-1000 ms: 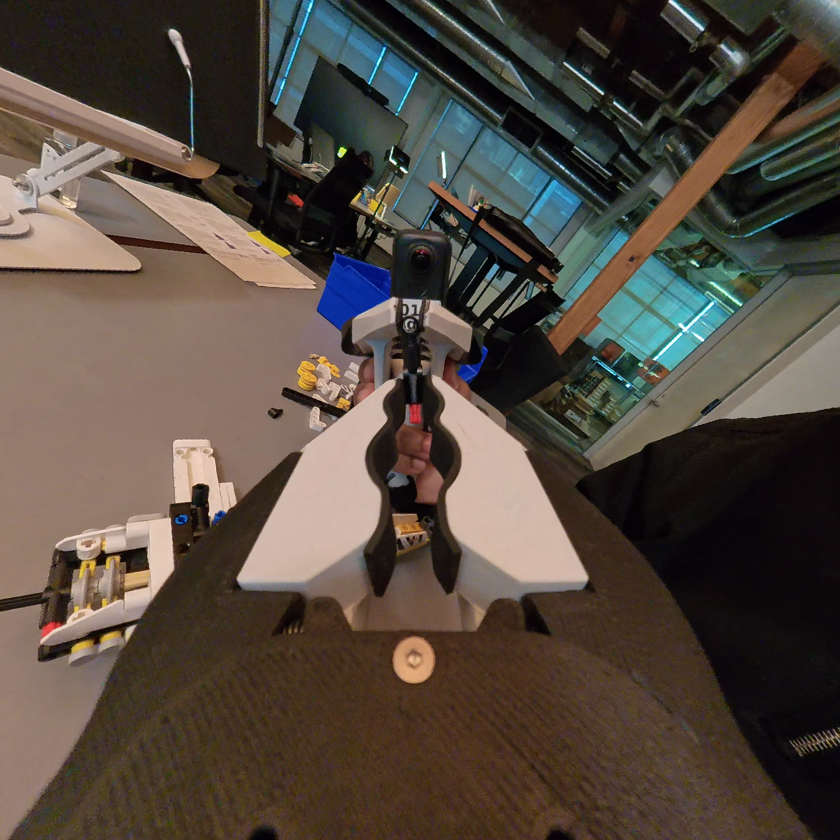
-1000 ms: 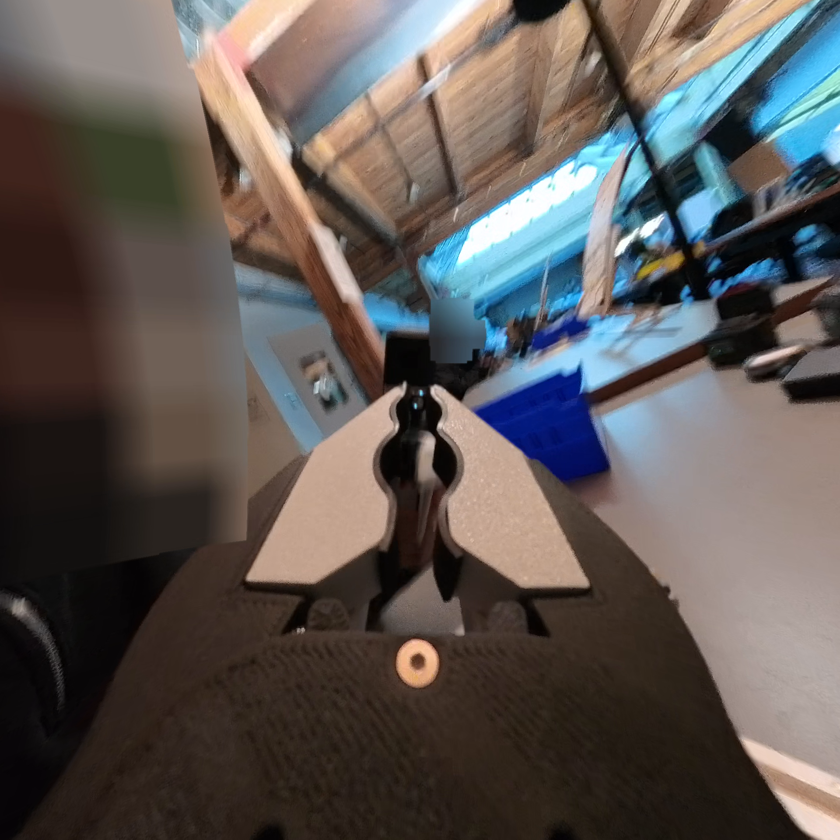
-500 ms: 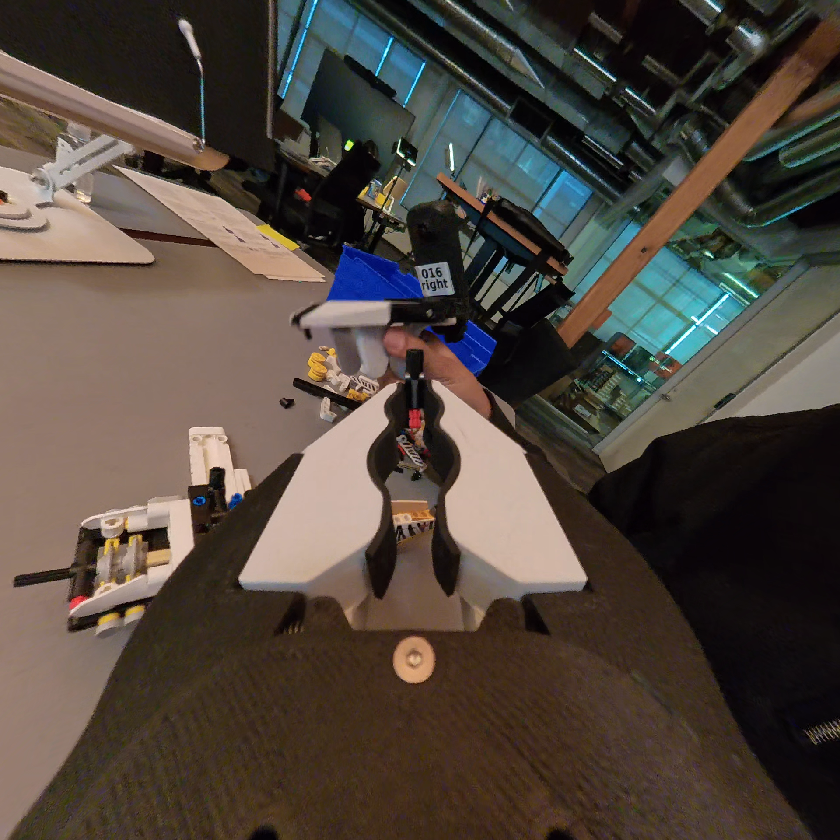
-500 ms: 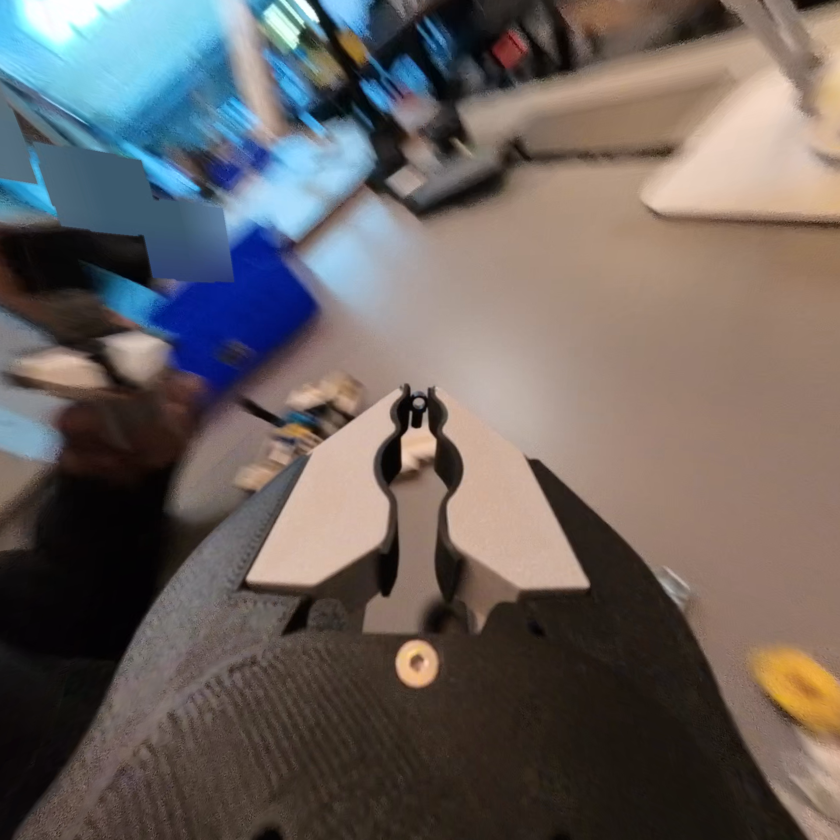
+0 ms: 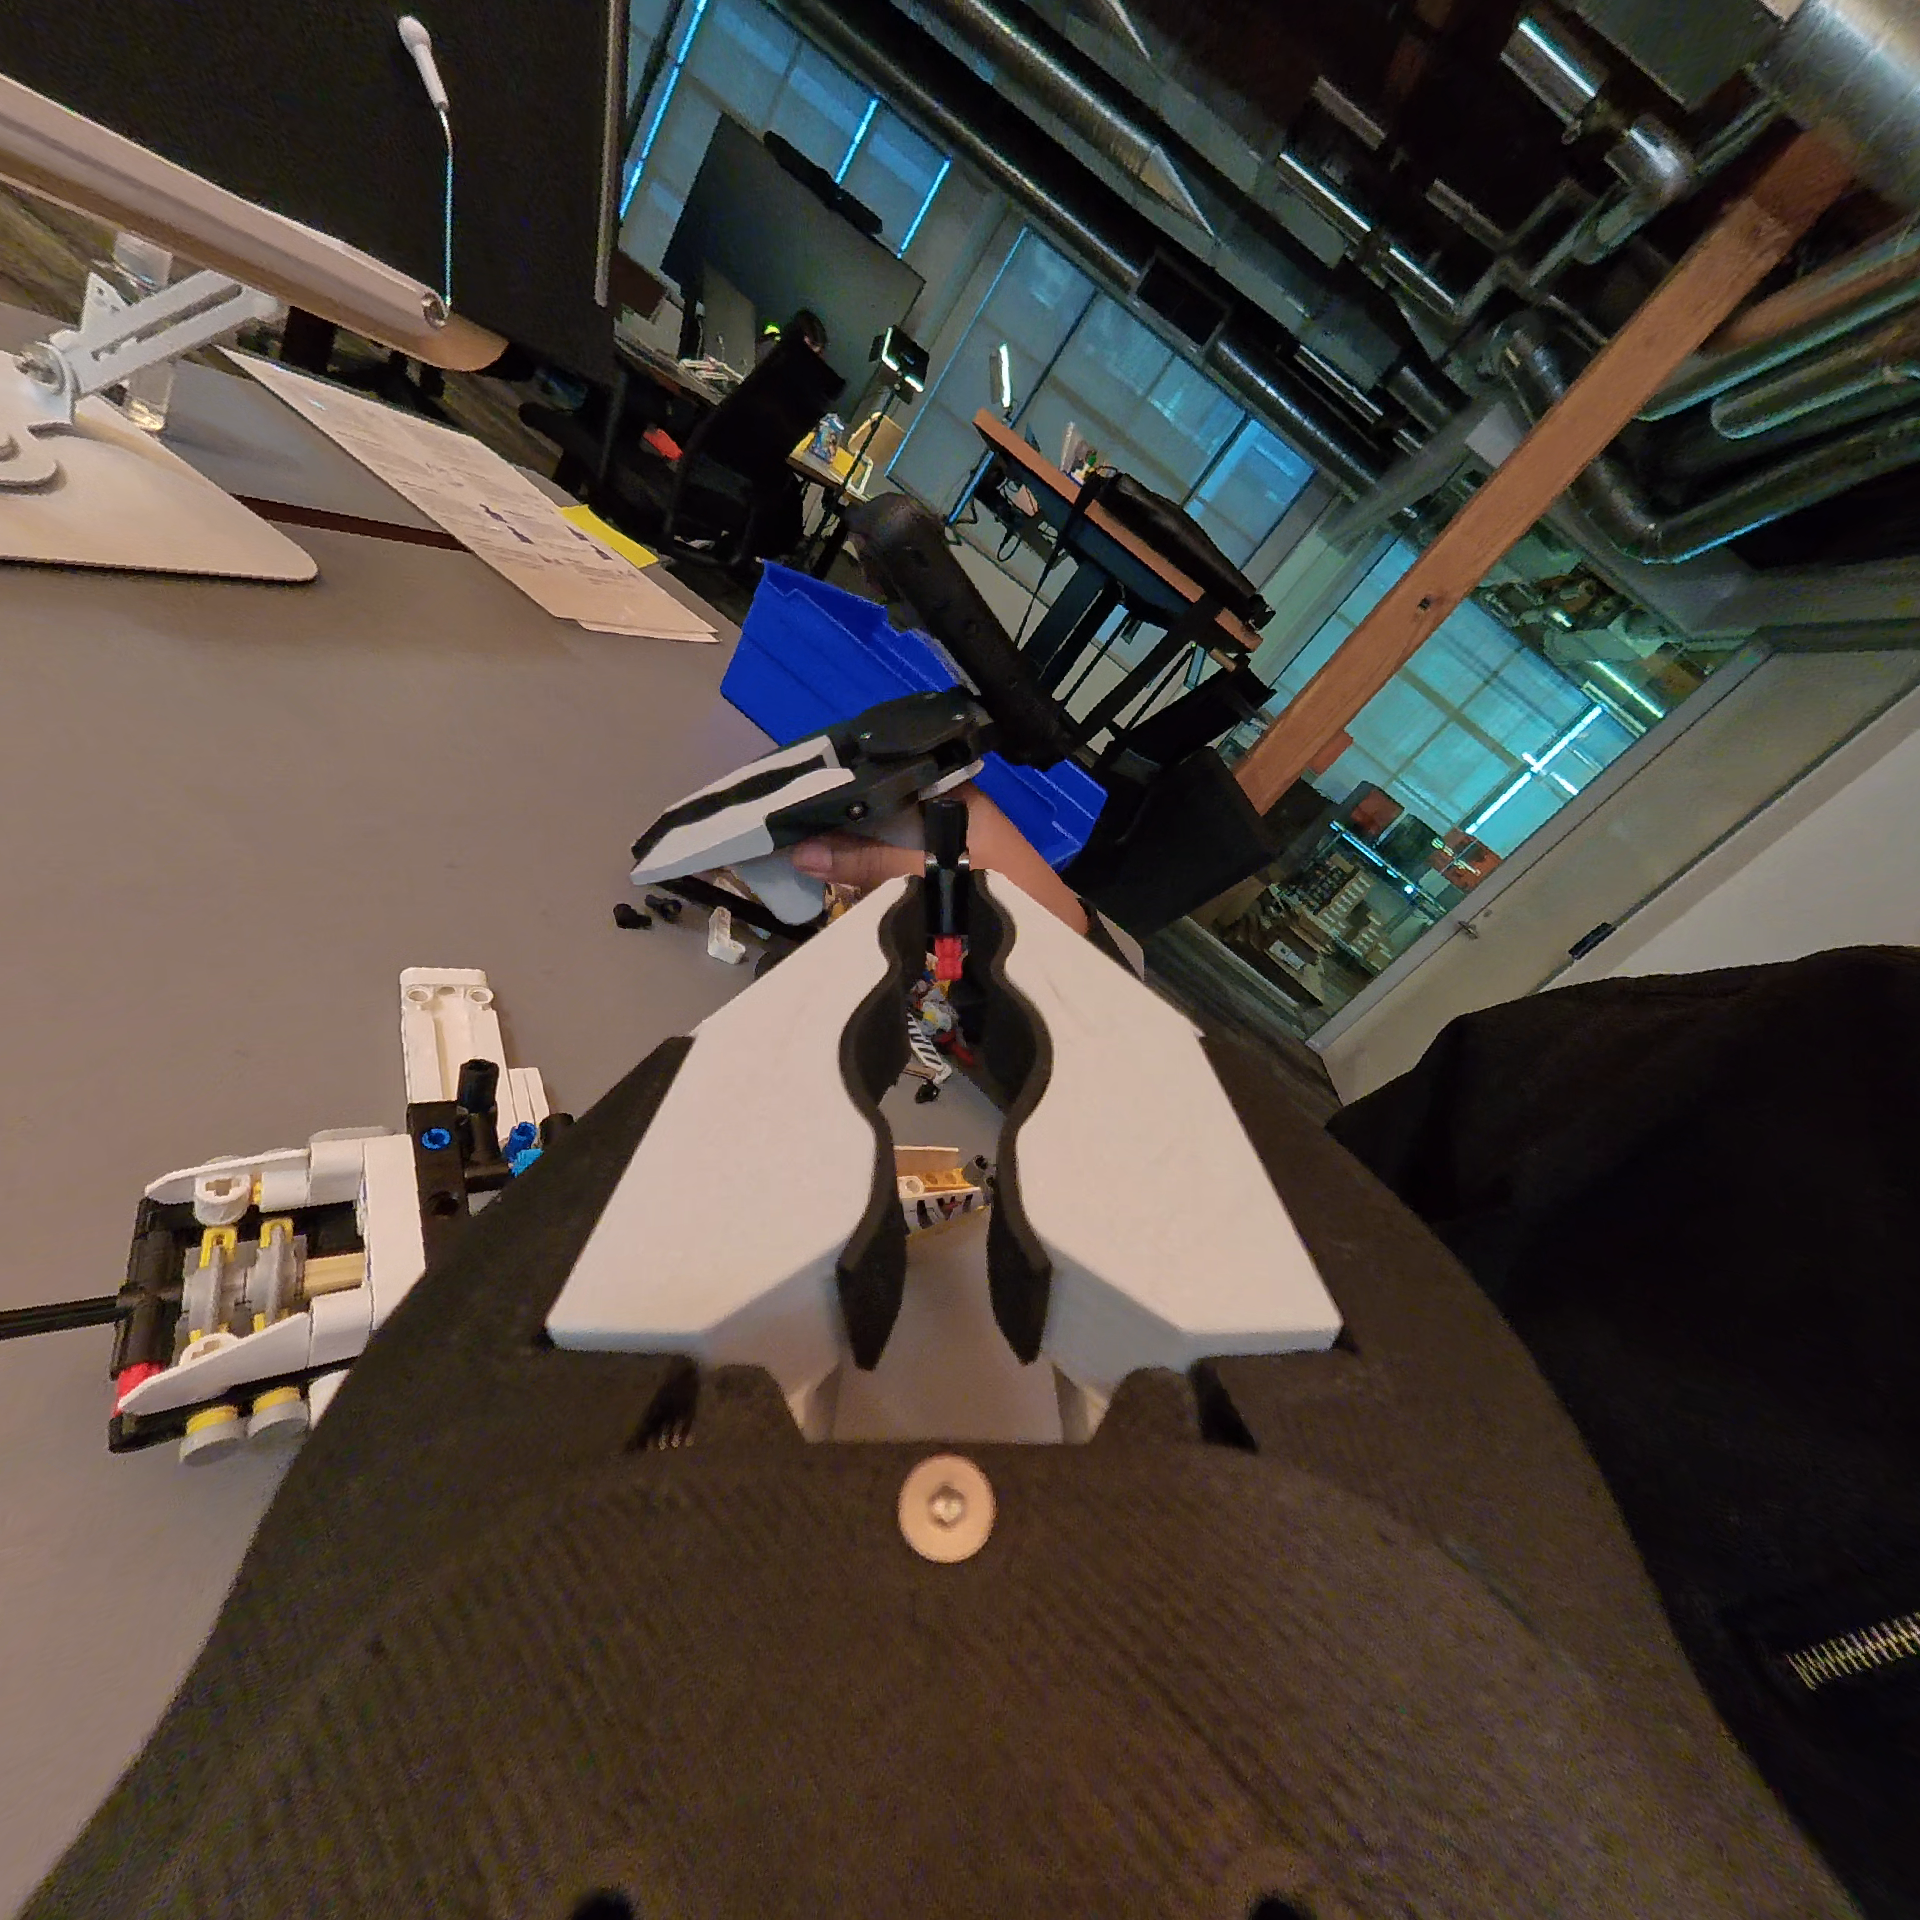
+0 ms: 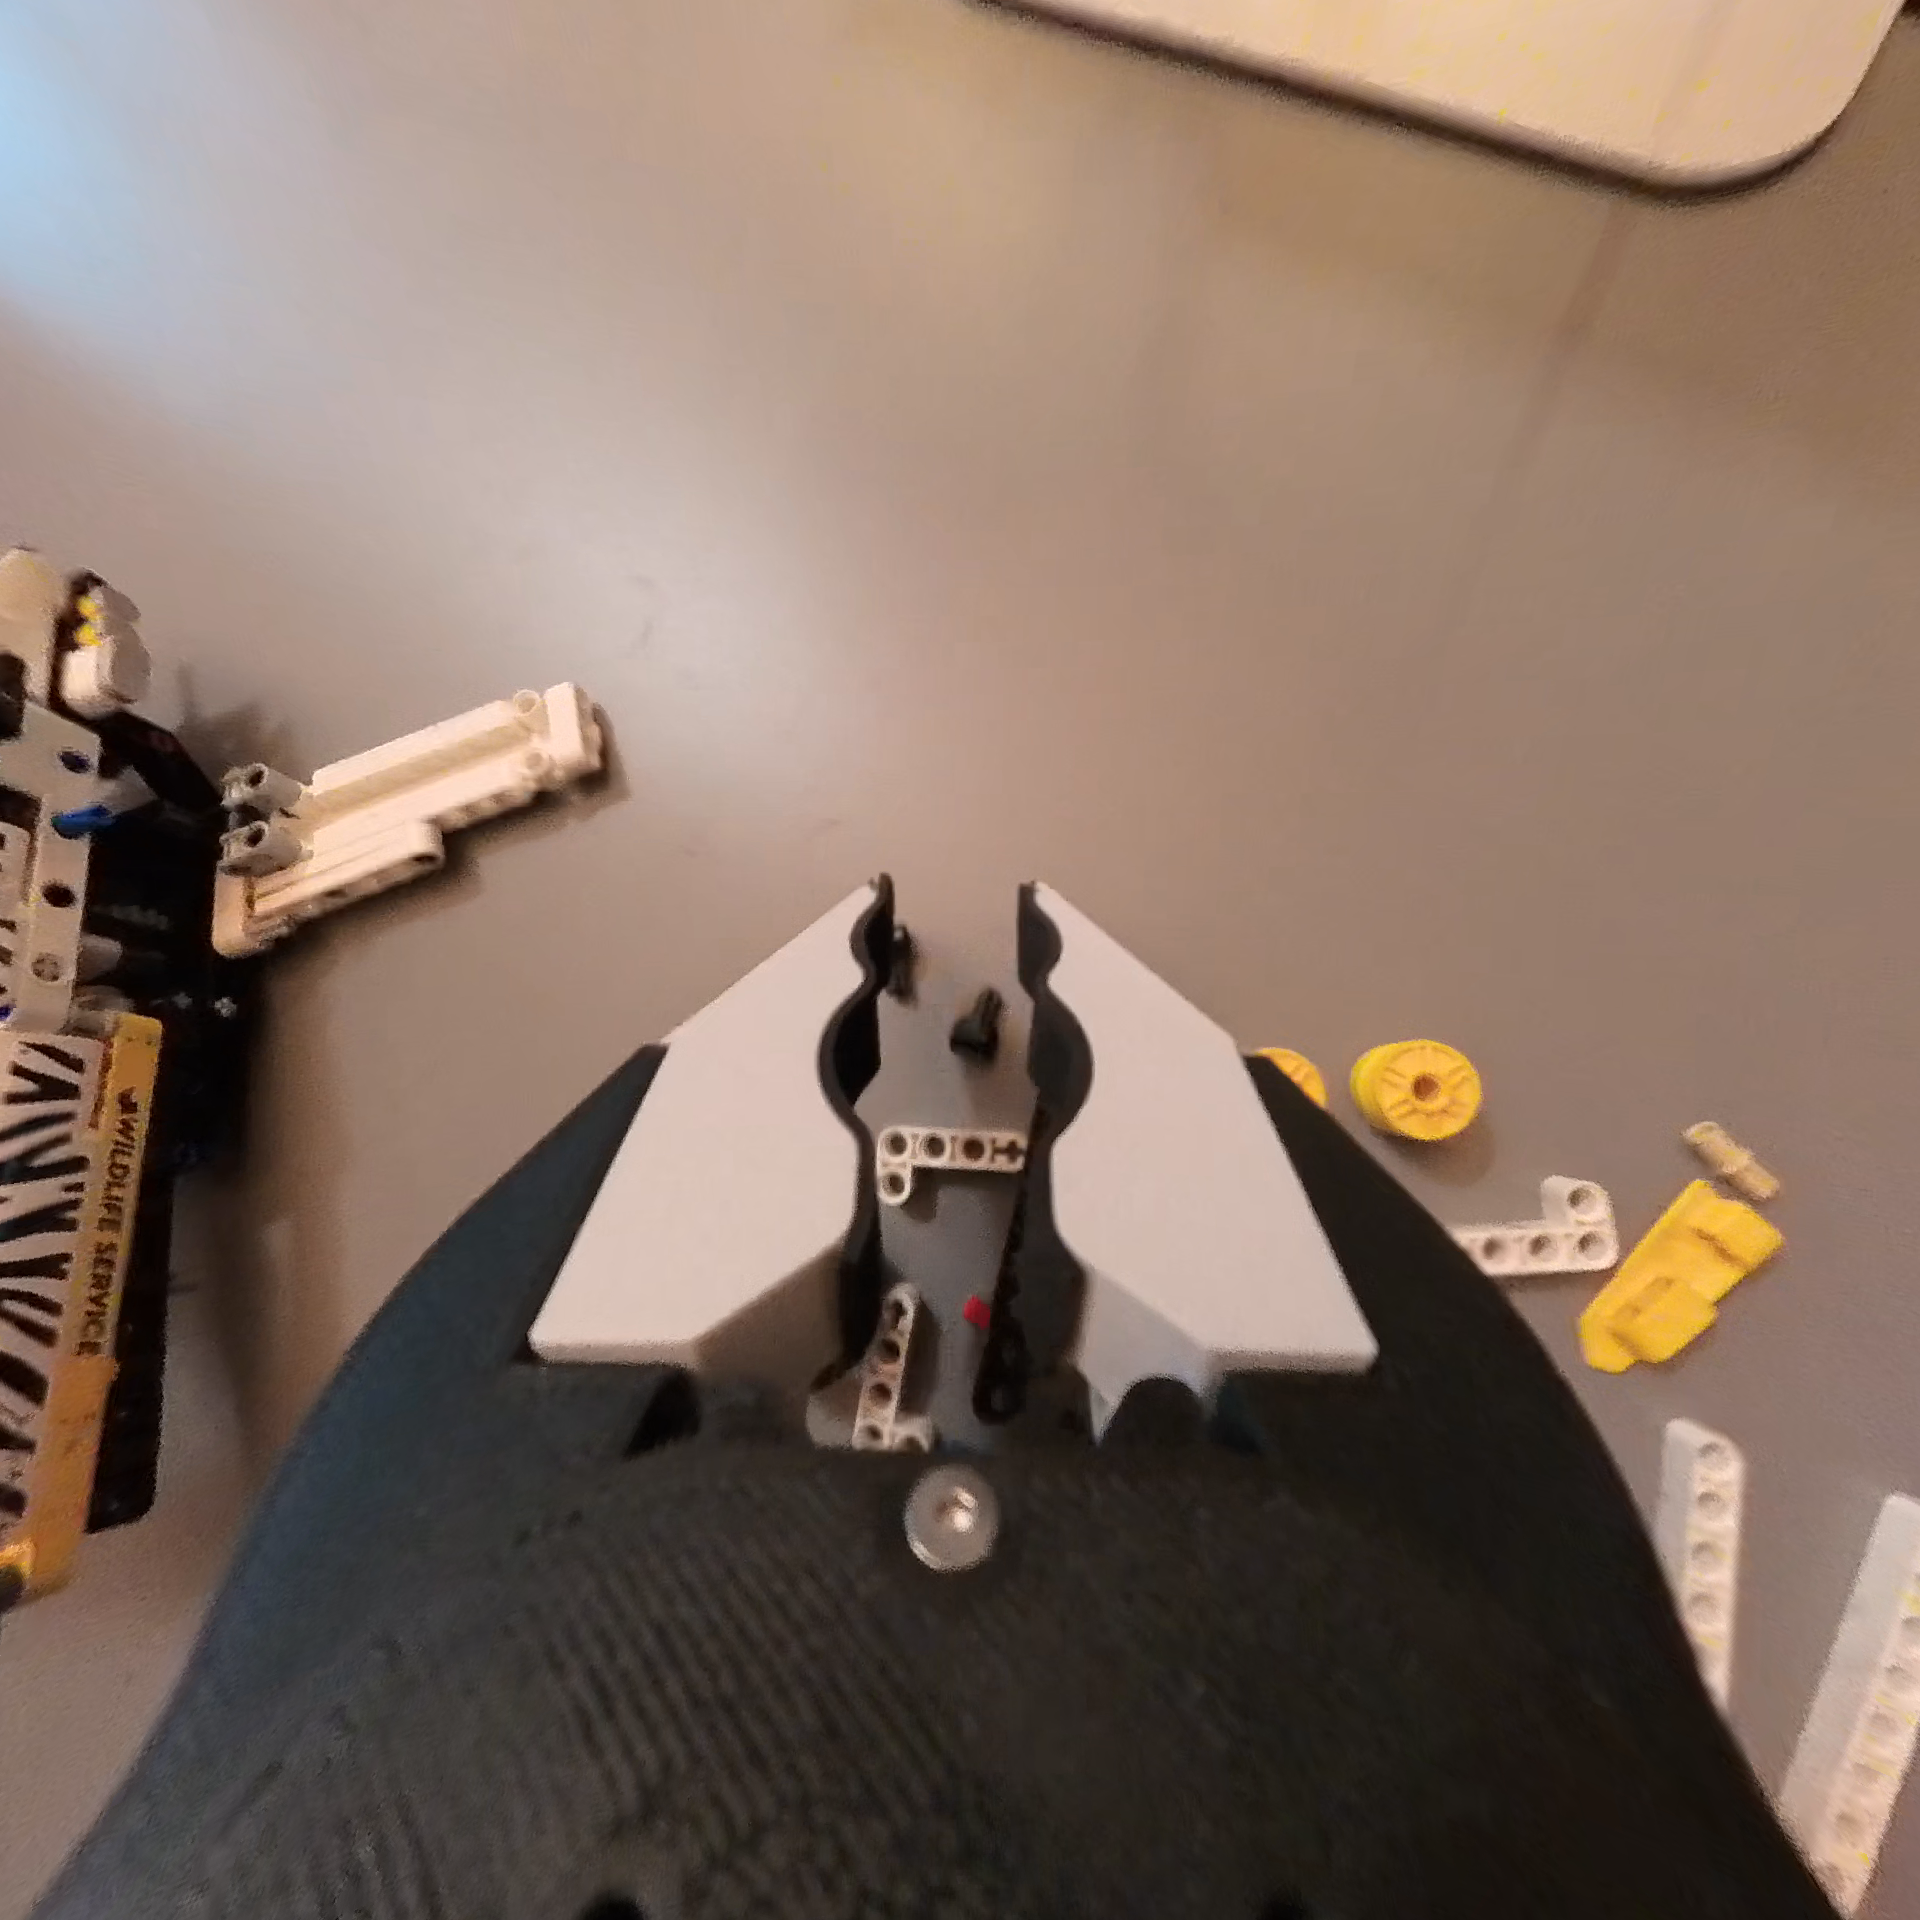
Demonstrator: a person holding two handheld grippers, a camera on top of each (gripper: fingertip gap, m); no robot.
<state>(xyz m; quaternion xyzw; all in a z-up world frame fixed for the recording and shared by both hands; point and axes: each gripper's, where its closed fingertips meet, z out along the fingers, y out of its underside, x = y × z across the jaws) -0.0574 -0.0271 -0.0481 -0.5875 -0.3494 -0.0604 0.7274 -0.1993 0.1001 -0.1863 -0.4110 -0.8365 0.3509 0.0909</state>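
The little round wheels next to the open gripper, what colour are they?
Yellow. The wheels show best in the right wrist view.

The left gripper (image 5: 945, 883) is raised above the table, its two fingers closed on a thin black rod with a red end that sticks out past the tips. The right gripper (image 6: 954, 899) points down at the table, fingers apart with nothing between the pads; a hand (image 5: 873, 857) grips its handle.
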